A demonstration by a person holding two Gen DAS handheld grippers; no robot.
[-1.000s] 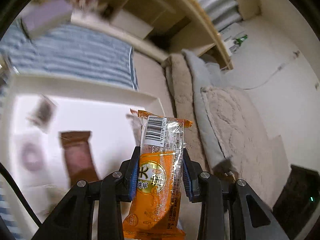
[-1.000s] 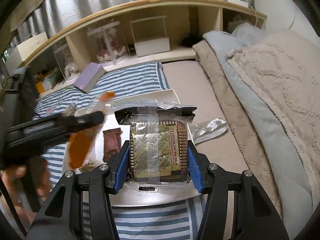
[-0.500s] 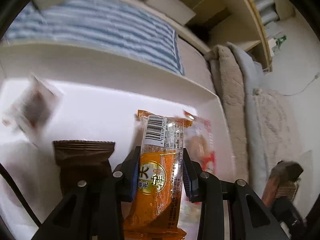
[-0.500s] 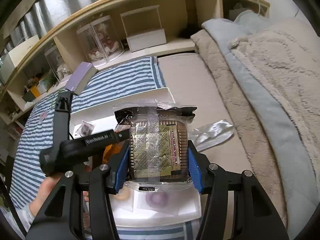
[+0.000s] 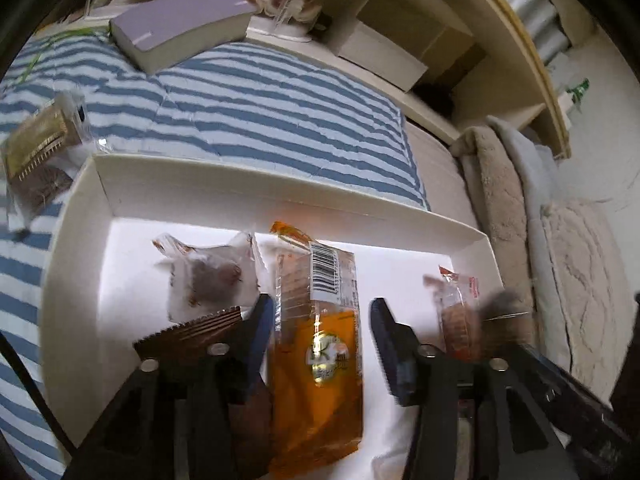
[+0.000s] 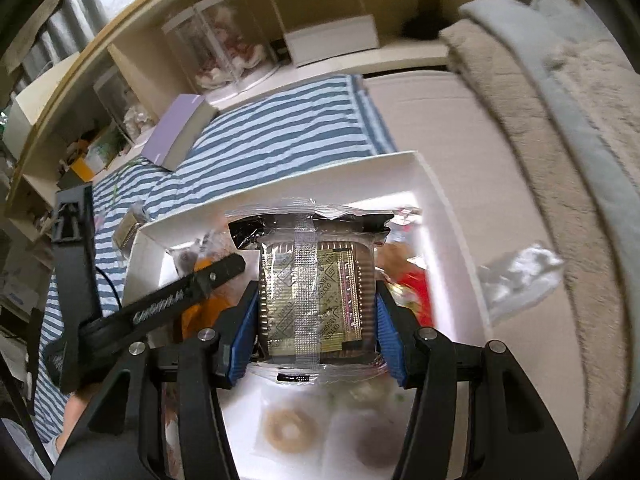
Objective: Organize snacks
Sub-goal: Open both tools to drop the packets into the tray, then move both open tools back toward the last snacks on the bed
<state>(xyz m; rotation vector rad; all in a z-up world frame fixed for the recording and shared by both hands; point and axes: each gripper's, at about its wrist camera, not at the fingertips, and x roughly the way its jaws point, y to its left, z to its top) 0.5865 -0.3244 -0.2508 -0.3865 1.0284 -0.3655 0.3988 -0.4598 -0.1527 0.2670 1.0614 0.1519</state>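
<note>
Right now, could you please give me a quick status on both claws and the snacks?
Left claw just opened, orange packet loose between pads, over white box. Right claw easing open, gold-brown pack still between pads. Nothing blocking.

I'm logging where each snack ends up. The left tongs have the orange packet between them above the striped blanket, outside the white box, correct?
Not quite. The left tongs do have the orange packet between them, but over the inside of the white box, not above the striped blanket, which lies beyond the box's far wall. The left wrist view shows it. The tongs have just been opening, with a gap showing beside the packet.
</note>
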